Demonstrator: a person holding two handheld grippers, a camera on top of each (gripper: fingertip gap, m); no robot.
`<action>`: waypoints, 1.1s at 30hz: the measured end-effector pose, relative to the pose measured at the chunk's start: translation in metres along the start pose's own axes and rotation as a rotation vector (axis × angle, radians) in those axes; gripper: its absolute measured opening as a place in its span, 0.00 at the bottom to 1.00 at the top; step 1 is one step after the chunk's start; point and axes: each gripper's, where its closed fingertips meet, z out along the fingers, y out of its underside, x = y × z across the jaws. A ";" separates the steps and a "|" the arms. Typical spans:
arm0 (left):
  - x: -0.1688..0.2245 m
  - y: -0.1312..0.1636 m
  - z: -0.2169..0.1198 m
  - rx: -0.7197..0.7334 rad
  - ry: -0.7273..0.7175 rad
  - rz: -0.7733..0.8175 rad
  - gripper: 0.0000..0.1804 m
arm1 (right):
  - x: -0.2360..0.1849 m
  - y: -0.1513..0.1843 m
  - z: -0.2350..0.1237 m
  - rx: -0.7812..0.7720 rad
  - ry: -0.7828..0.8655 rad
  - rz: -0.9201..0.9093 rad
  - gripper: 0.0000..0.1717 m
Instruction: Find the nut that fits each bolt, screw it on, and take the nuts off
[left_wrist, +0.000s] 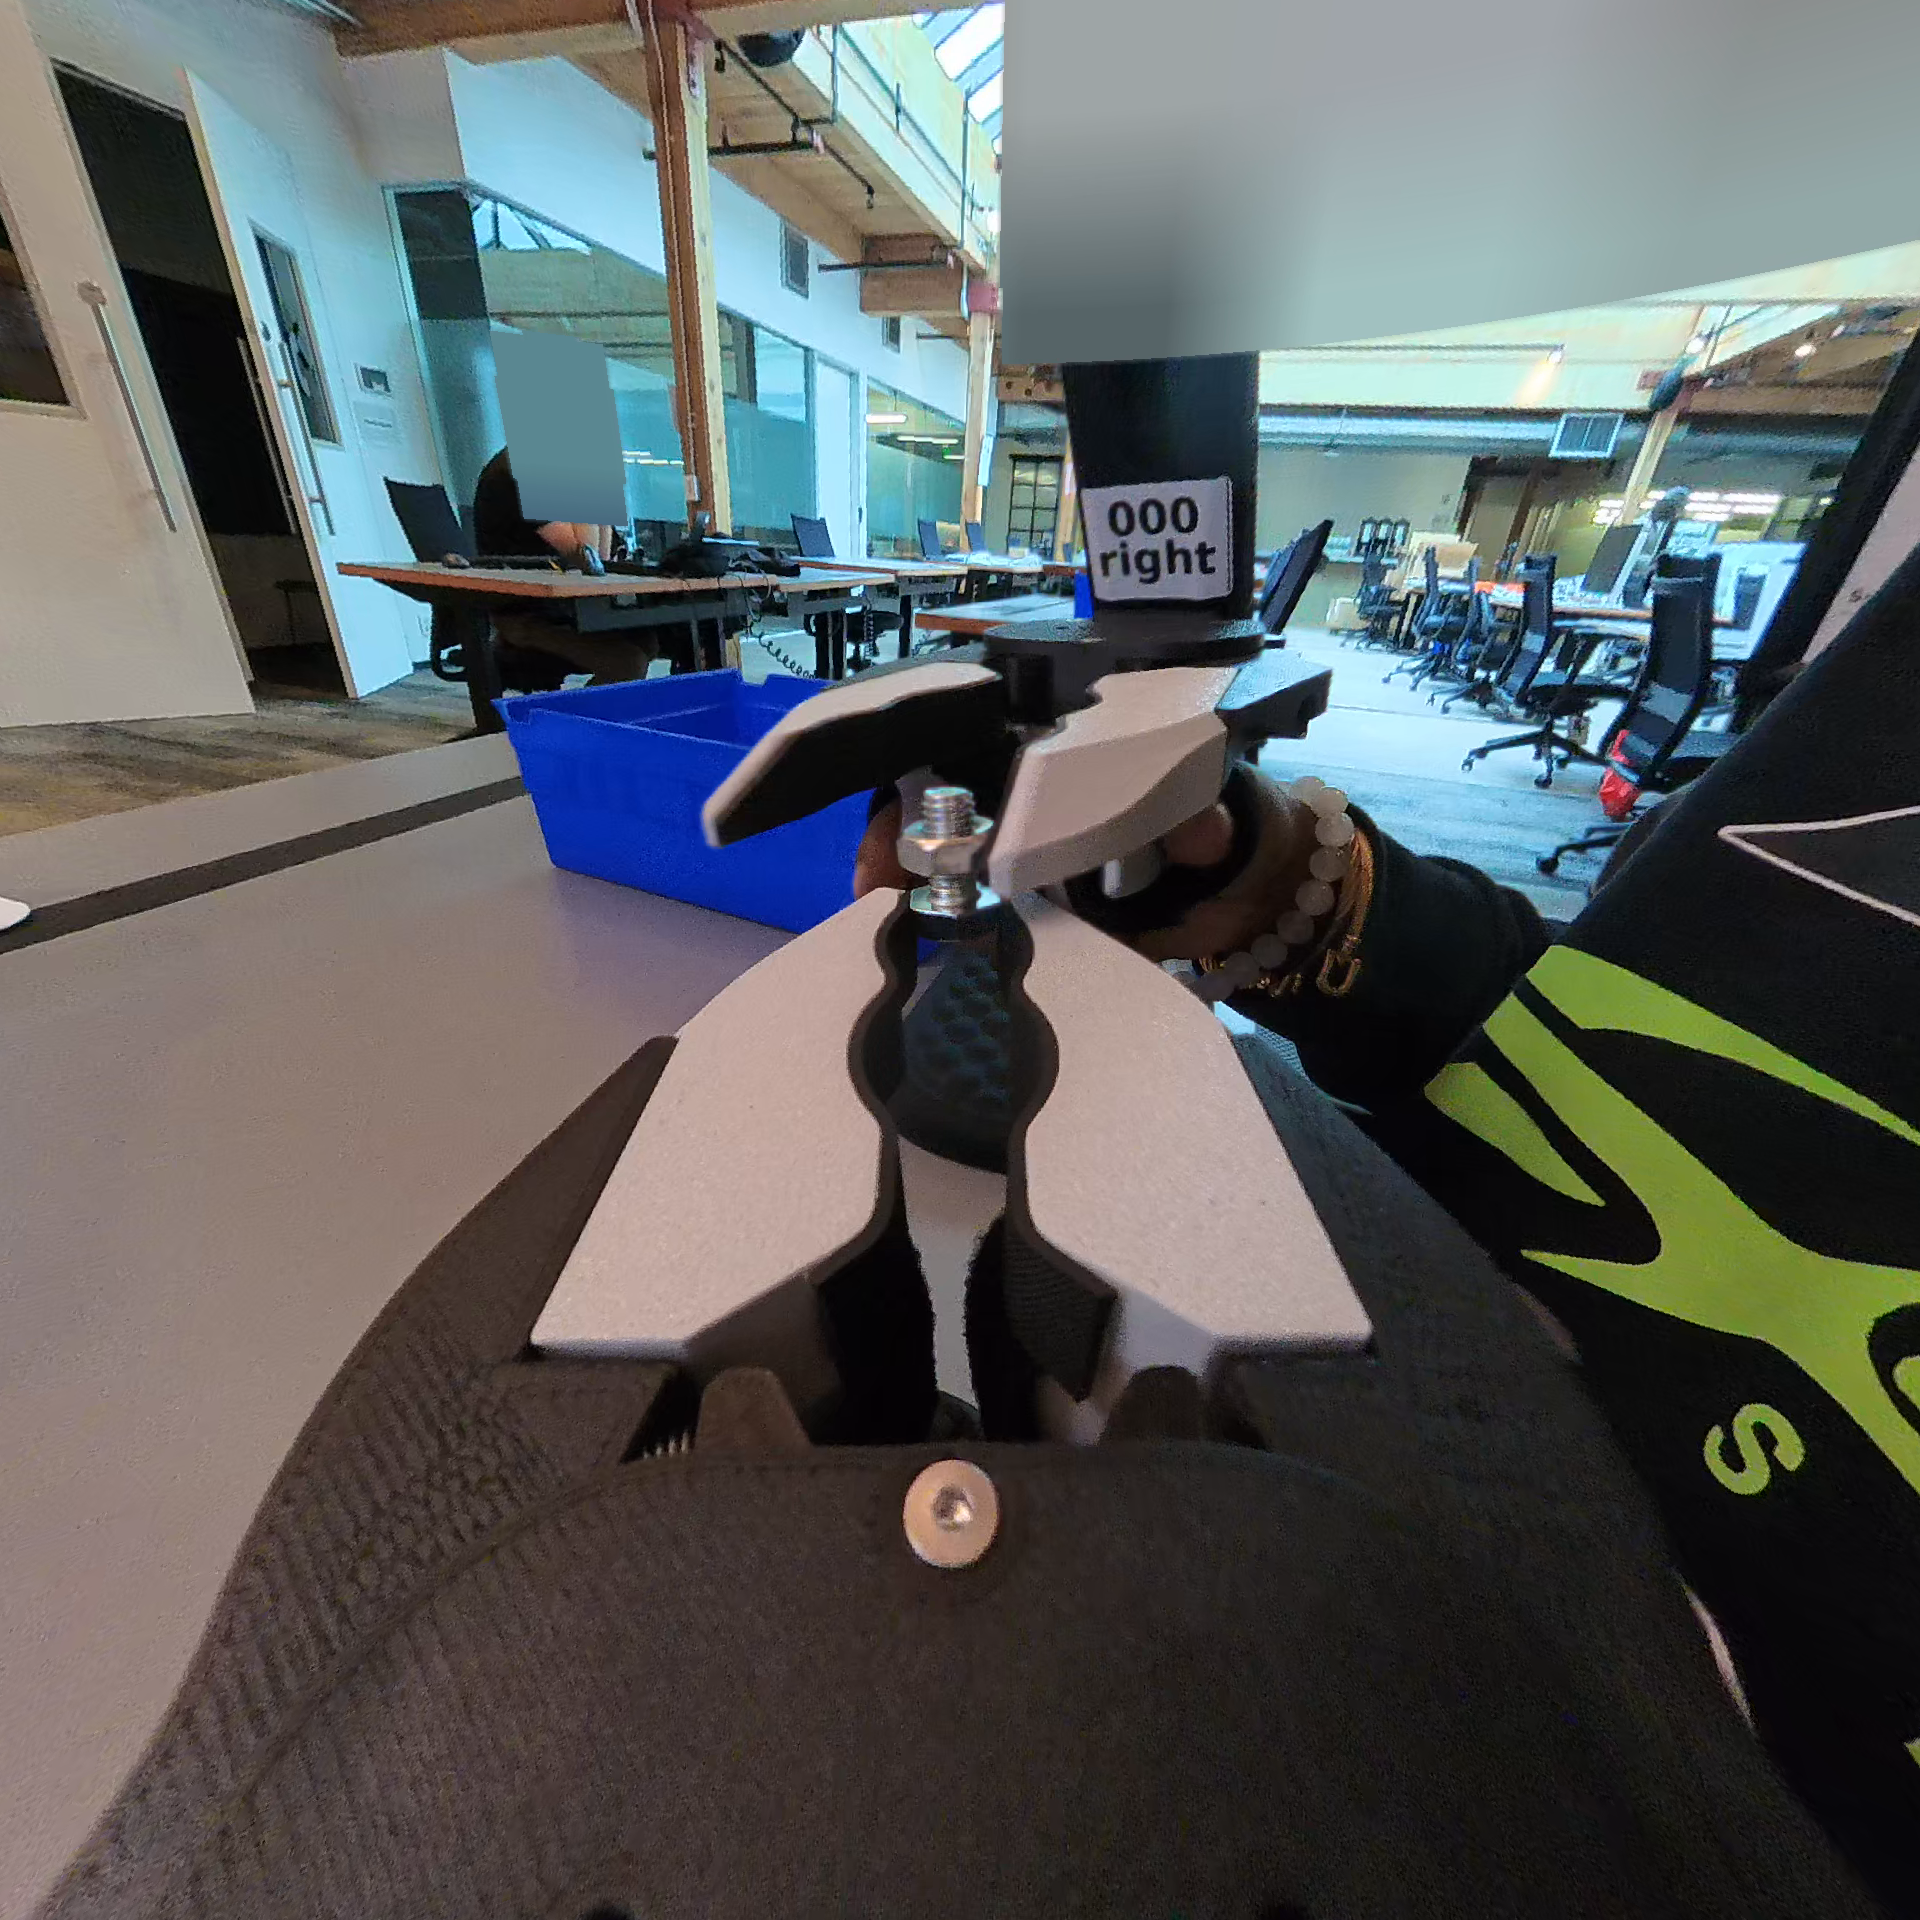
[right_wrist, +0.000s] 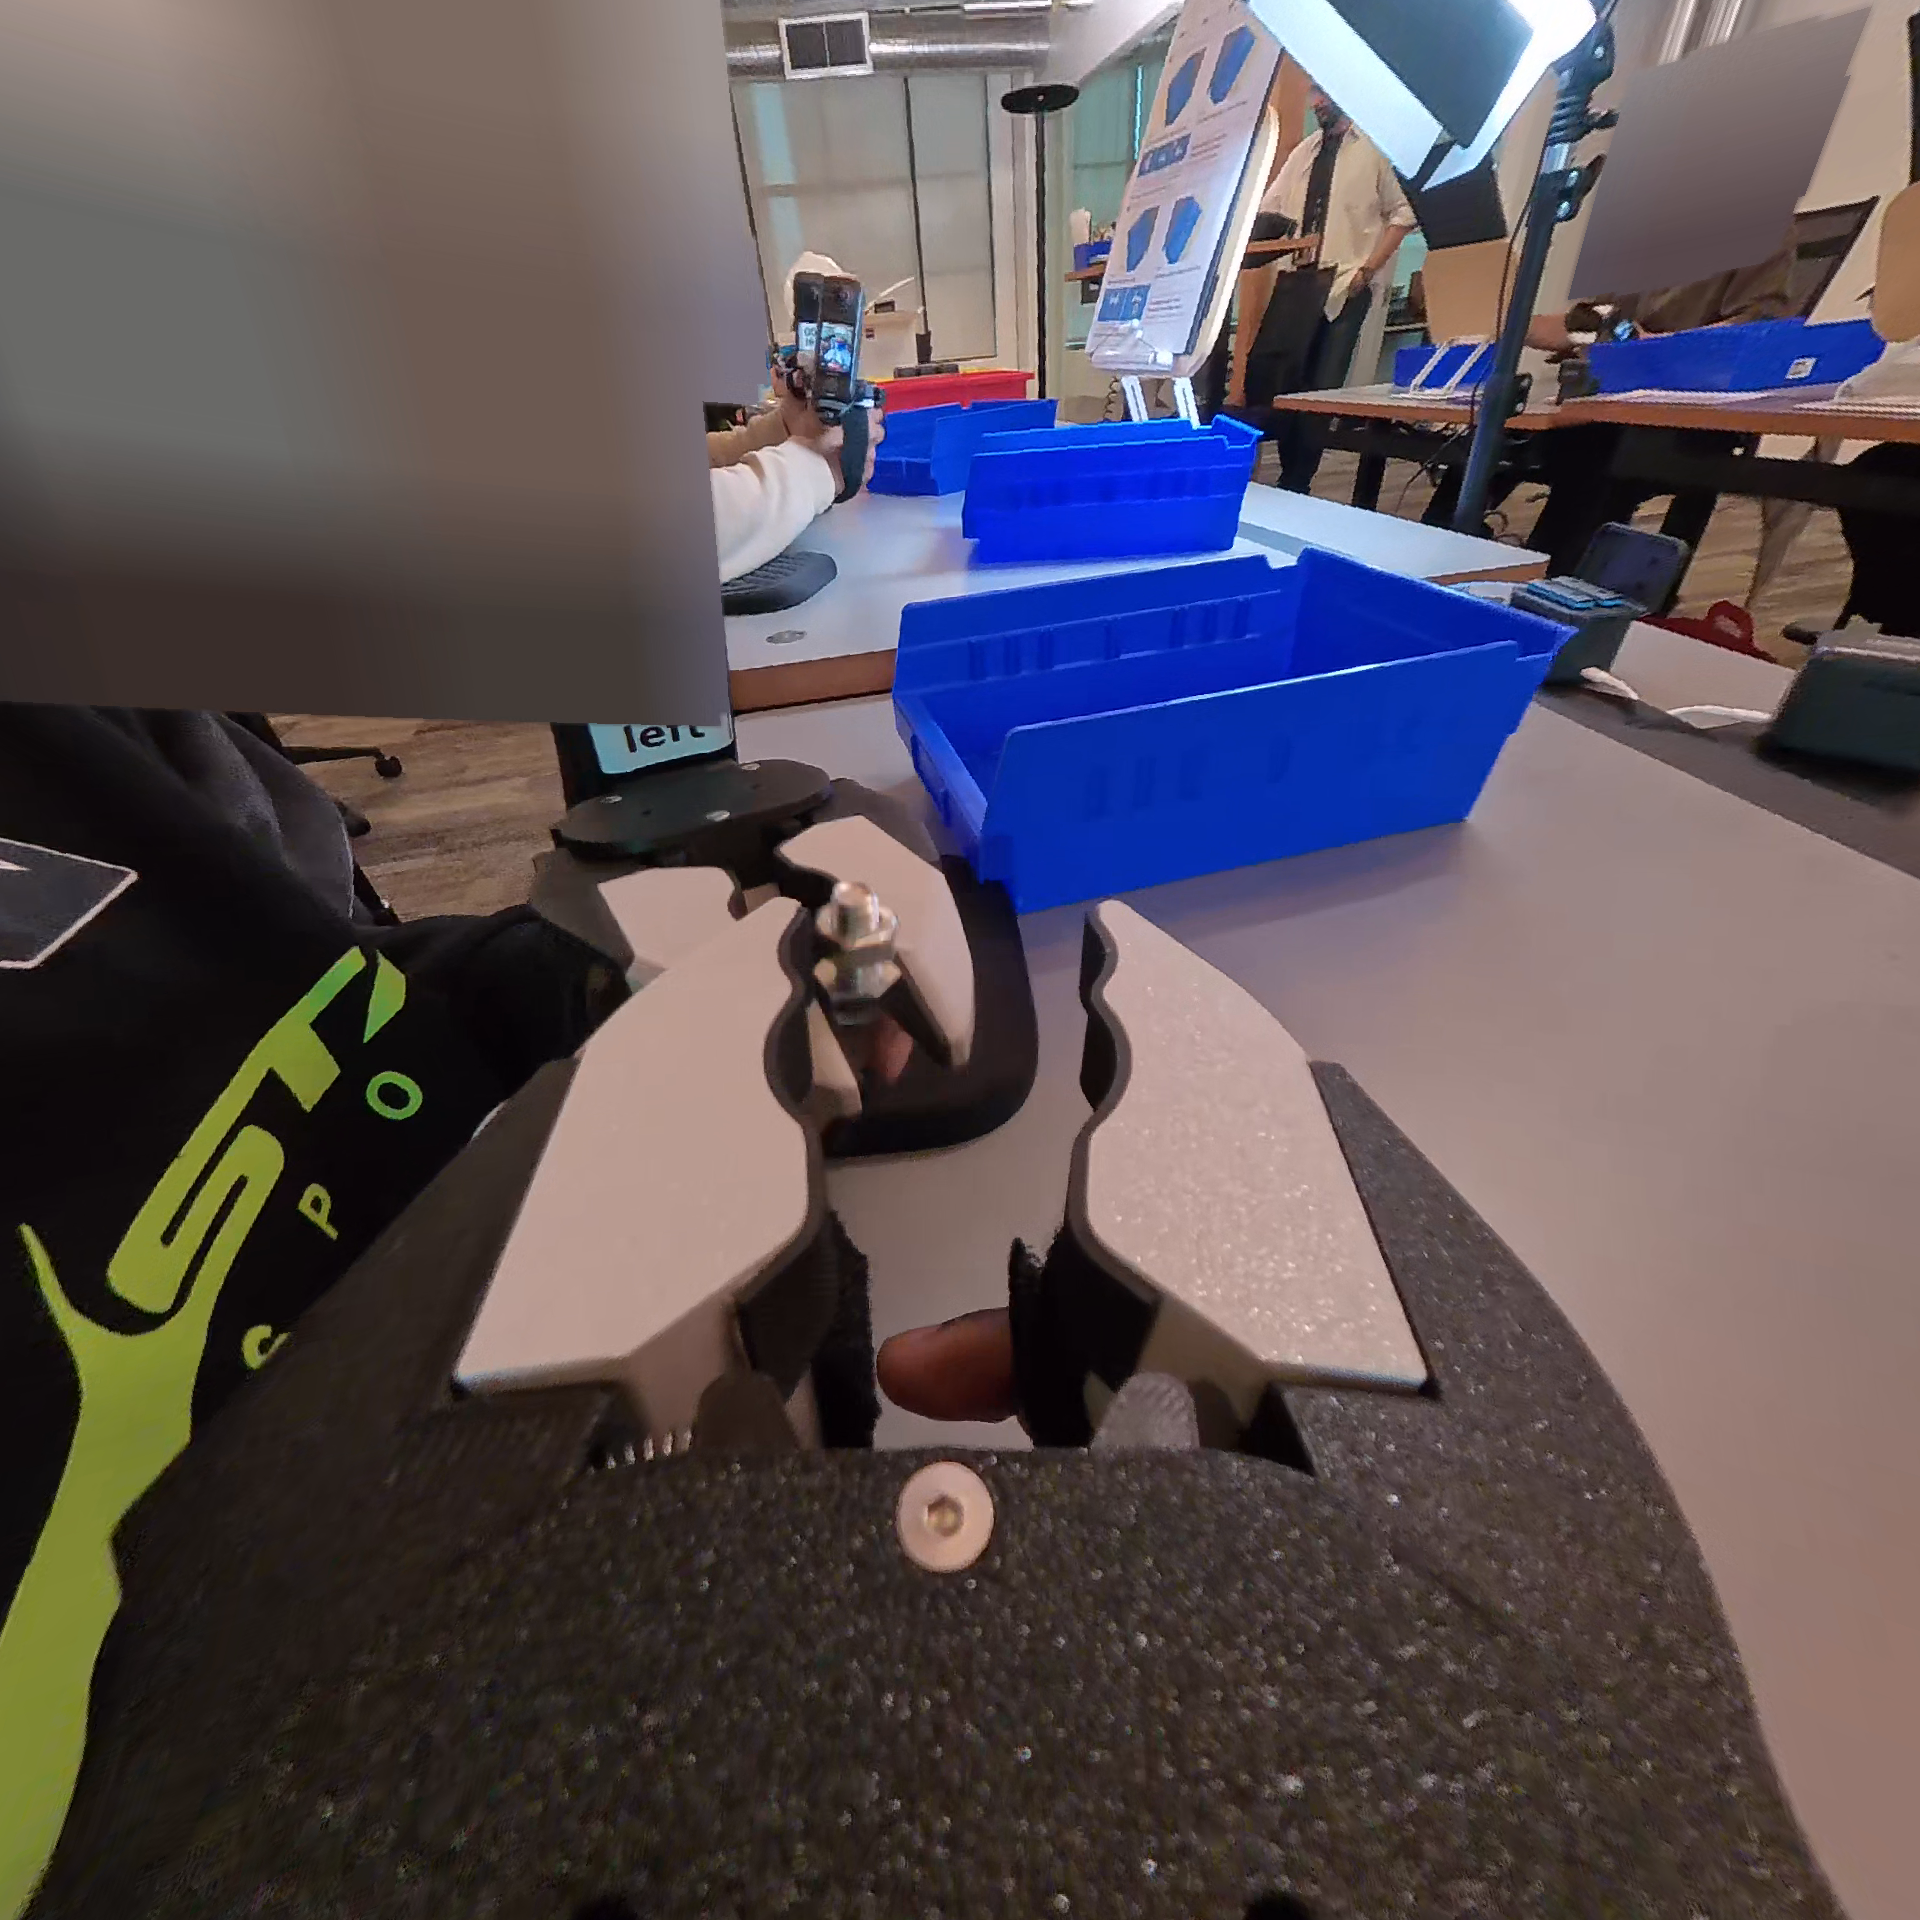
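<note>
Flanking the gripped bolt (left_wrist: 951, 902), a blue bin (left_wrist: 644, 790) stands behind.

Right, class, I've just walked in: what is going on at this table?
A person works two hand-held tools over a grey table. The left tool is shut on a bolt at its lower end, holding it upright, with a nut threaded partway down. The right tool is open around the bolt, one finger beside the nut, not gripping it. A blue bin stands behind.
</note>
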 end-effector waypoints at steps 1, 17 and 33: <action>-0.001 -0.001 -0.002 0.004 -0.001 -0.005 0.08 | 0.002 -0.001 -0.005 0.004 0.005 -0.002 0.29; -0.001 0.007 -0.002 -0.037 -0.013 0.034 0.08 | -0.008 -0.004 0.000 0.057 -0.033 0.032 0.30; -0.002 0.003 -0.009 -0.011 -0.002 0.038 0.08 | 0.027 0.001 -0.032 0.036 0.147 0.020 0.04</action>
